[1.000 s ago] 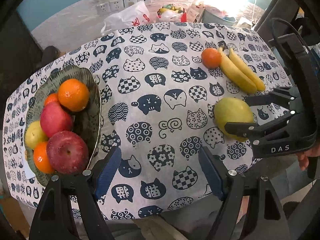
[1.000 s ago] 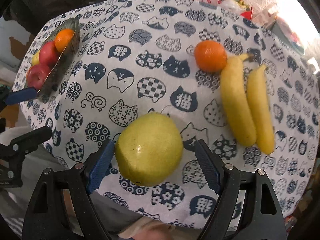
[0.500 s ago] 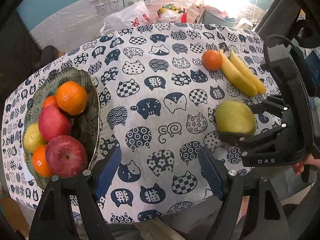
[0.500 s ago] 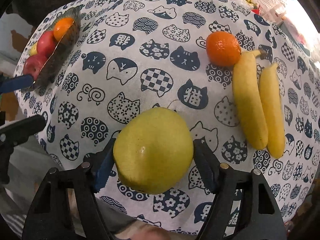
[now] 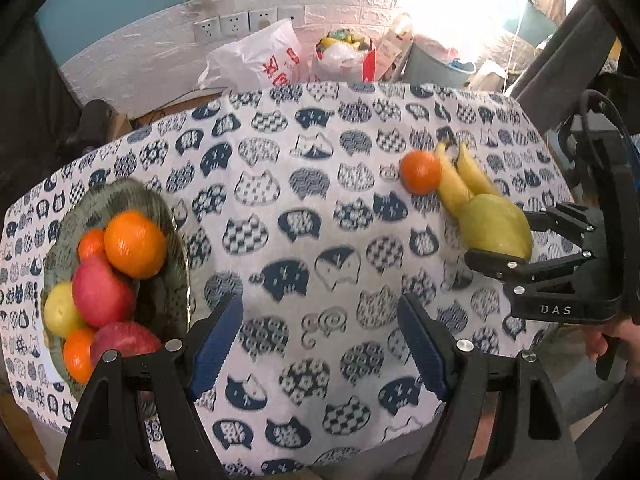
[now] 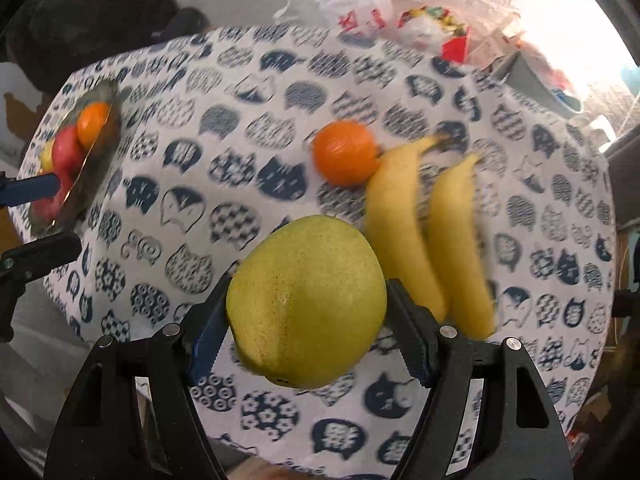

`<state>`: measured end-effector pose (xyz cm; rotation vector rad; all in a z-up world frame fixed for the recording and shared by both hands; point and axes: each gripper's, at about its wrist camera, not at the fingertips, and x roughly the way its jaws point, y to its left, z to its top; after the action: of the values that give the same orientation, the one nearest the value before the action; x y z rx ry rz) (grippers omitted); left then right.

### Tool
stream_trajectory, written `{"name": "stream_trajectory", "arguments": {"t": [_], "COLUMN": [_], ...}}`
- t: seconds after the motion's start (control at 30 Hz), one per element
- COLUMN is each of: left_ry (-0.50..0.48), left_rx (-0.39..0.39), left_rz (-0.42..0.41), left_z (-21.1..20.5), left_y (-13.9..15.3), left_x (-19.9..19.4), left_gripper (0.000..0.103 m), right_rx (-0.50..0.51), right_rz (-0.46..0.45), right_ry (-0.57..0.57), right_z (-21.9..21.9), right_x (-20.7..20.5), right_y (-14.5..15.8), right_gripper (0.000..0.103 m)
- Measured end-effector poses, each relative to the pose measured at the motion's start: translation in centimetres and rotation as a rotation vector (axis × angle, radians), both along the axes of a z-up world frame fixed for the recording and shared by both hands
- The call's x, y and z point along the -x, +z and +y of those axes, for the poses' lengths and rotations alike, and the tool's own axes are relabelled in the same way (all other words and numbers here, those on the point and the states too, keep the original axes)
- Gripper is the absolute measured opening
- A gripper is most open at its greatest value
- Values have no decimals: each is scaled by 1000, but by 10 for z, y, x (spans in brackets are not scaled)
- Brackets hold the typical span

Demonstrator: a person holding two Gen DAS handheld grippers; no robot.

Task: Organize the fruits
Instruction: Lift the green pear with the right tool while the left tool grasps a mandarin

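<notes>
Between the pads of the right hand-held gripper [image 6: 306,334] sits the green pear [image 6: 306,304], clamped on both sides and seemingly just clear of the tabletop [image 5: 320,208]; the jaws have just been closing on it. Its likely goal, the fruit bowl [image 5: 160,216], lies well off to the gripper's left across the cloth, so the carry would run sideways over bare tabletop. Nearer the bowl, the left hand-held gripper [image 5: 320,344] stands wide and empty.

A lived-in home: cat-print tablecloth [image 5: 304,200], wall sockets [image 5: 236,26], shopping bags [image 5: 256,62] crowded behind.
</notes>
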<state>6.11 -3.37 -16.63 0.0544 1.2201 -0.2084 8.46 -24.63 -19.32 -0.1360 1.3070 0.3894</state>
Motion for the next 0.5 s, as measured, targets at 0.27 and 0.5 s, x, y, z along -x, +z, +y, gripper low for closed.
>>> {"name": "stream_trajectory", "arguments": {"t": [0.27,0.5], "left_ry": [-1,-8], "left_rx": [27,54], "left_rz": [9,26], "left_z": [-24,-52], "left_y": [-3,-13], "left_x": [-29,-60], "left_gripper": [81,81], "right_rx": [33,24], "right_rz": [-91,-141], "right_ry": [-72,-121], "right_z": [-32,-59], "right_x": [-17,-29], "right_y": [16,25], "right_gripper": [74,74]}}
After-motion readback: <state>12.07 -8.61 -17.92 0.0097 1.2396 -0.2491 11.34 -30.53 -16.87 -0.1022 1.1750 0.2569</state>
